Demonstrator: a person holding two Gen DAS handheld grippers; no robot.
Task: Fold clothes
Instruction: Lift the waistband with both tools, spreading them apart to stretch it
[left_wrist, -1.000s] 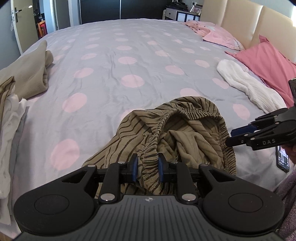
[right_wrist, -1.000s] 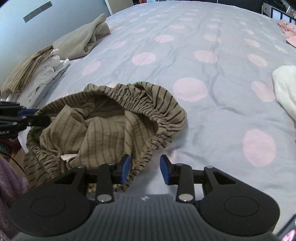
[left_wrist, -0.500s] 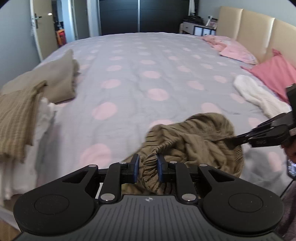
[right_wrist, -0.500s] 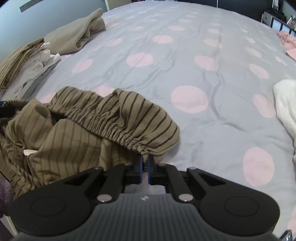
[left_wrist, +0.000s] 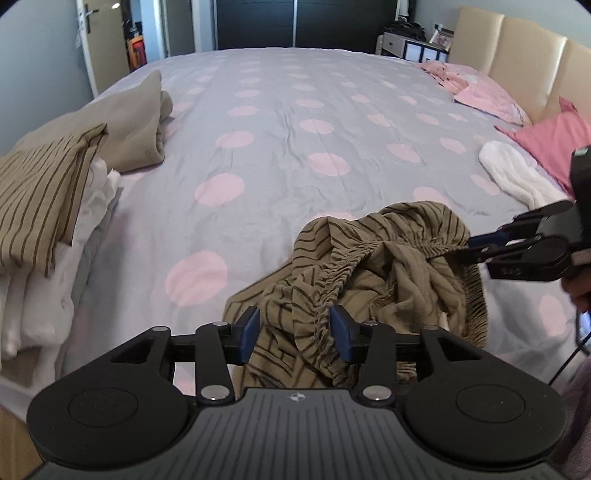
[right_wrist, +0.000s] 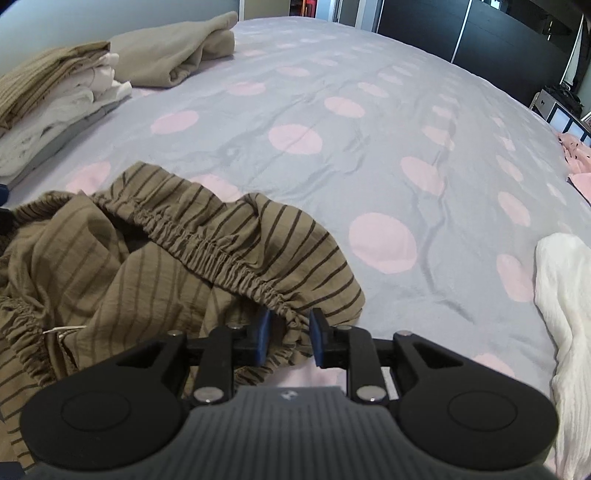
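An olive-brown striped garment (left_wrist: 388, 258) with an elastic waistband lies crumpled at the near edge of the bed. My left gripper (left_wrist: 295, 332) stands open at its near side. A fold of the waistband sits between the fingers, against the right pad only. My right gripper (right_wrist: 290, 332) is shut on a bunched part of the waistband (right_wrist: 229, 258), which fills the gap between its pads. In the left wrist view the right gripper (left_wrist: 476, 247) holds that edge slightly raised at the garment's right side. The garment's legs are hidden under the folds.
The bed has a grey cover with pink dots (left_wrist: 277, 110). At its left edge sit a stack of folded clothes (left_wrist: 44, 192) and a folded beige piece (left_wrist: 129, 122). A white garment (left_wrist: 517, 177) and pink pillows (left_wrist: 550, 144) lie at the right by the headboard.
My left gripper's fingers have spread apart and no longer pinch the waistband. My right gripper, open a second ago, closed and now has the thick waistband between its pads.
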